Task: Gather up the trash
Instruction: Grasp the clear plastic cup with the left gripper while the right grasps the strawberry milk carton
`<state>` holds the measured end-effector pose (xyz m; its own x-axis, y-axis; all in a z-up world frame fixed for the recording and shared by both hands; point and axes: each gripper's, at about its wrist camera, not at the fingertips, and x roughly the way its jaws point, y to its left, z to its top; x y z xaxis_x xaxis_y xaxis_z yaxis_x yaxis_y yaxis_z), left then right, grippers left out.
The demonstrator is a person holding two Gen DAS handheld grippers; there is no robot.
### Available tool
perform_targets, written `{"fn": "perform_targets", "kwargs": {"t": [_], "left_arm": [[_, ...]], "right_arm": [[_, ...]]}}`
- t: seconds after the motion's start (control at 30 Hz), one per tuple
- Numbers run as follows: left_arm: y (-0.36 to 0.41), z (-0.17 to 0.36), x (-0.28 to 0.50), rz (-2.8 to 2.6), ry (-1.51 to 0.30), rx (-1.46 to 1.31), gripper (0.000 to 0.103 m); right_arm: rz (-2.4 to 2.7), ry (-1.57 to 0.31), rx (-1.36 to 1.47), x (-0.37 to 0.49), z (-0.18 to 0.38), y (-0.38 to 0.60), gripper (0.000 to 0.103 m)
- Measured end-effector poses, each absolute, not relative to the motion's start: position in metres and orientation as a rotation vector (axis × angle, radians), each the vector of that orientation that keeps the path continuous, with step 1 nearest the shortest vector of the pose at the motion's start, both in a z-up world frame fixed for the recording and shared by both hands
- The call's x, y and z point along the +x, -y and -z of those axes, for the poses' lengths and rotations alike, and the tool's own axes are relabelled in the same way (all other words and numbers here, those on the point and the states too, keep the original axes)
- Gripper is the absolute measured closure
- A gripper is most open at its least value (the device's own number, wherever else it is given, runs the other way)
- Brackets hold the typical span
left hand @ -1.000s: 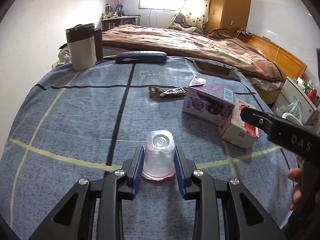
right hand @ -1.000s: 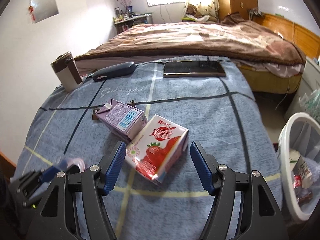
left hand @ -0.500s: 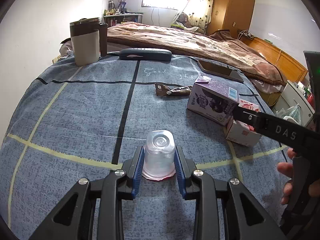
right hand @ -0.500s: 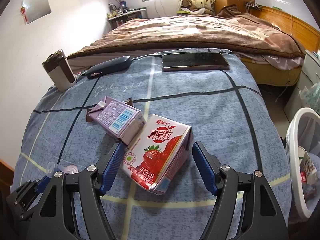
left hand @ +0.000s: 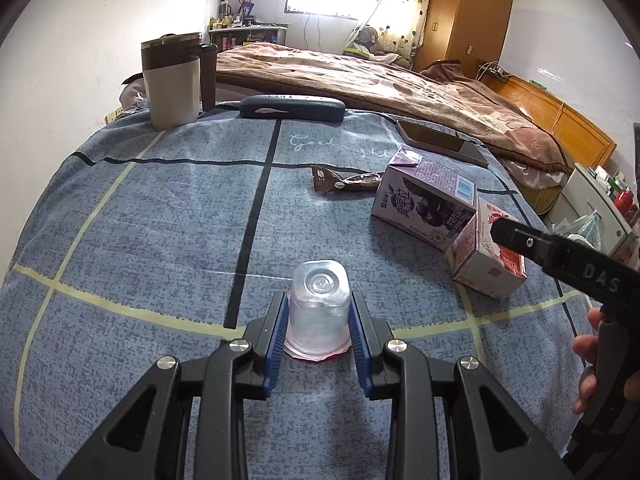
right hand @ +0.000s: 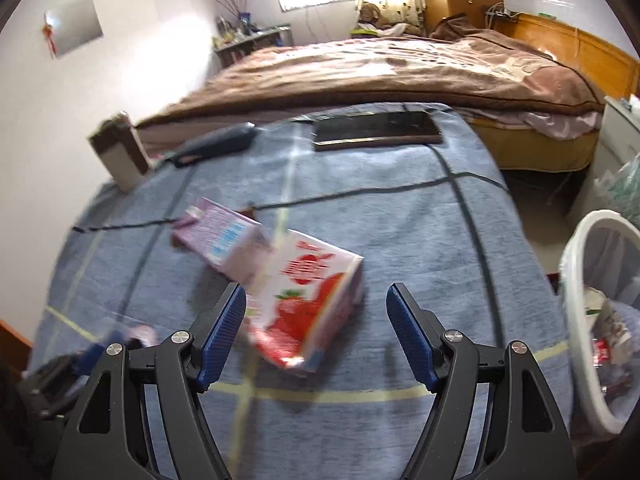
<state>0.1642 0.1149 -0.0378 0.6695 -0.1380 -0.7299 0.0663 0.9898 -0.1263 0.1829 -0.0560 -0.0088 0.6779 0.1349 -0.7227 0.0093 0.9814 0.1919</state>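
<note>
Bed [left hand: 360, 76] with brown blanket fills the back of the room. In front of it a counter [left hand: 160, 220] under a blue checked cloth carries everything. White trash basket [right hand: 576, 292] stands on the floor off the counter's right edge, some wrappers inside. Mug [left hand: 172, 80] stands upright at the far left corner of the counter, dark case [left hand: 292, 107] lies along the far edge beside it, phone [left hand: 440, 142] lies flat toward the far right corner.

Purple carton [left hand: 428, 204] lies on its side right of centre, touching the strawberry carton [right hand: 308, 300] at one corner. Strawberry carton lies tilted near the right edge (right view blurred, print unreadable). Brown snack wrapper [left hand: 344, 180] lies just left of the purple carton, touching or almost, can't tell.

Right gripper [right hand: 316, 336] spread wide, the strawberry carton between its fingers [right hand: 222, 332]; left pad looks at the carton's side, right pad clearly apart from it. No grip.

Left gripper [left hand: 319, 332] near the counter's front edge, fingers [left hand: 276, 340] clamped on both sides of a clear plastic cup [left hand: 319, 304], upside down, reddish rim on the cloth.
</note>
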Motion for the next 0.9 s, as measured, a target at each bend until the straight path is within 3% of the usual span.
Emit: {"fn": "perform_targets", "kwargs": {"t": [0.23, 0.67, 0.77, 0.9], "left_arm": [[-0.119, 0.038, 0.163, 0.118, -0.832, -0.113, 0.071], [-0.116, 0.038, 0.169, 0.118, -0.837, -0.103, 0.071], [-0.116, 0.037, 0.170, 0.124, -0.836, -0.110, 0.071], [-0.114, 0.037, 0.171, 0.126, -0.838, -0.105, 0.071]], "right_arm": [[-0.019, -0.924, 0.119, 0.201, 0.025, 0.038, 0.029], [0.049, -0.877, 0.121, 0.192, 0.027, 0.062, 0.029], [0.056, -0.853, 0.107, 0.188, 0.024, 0.064, 0.047], [0.053, -0.842, 0.107, 0.186, 0.024, 0.067, 0.047]]}}
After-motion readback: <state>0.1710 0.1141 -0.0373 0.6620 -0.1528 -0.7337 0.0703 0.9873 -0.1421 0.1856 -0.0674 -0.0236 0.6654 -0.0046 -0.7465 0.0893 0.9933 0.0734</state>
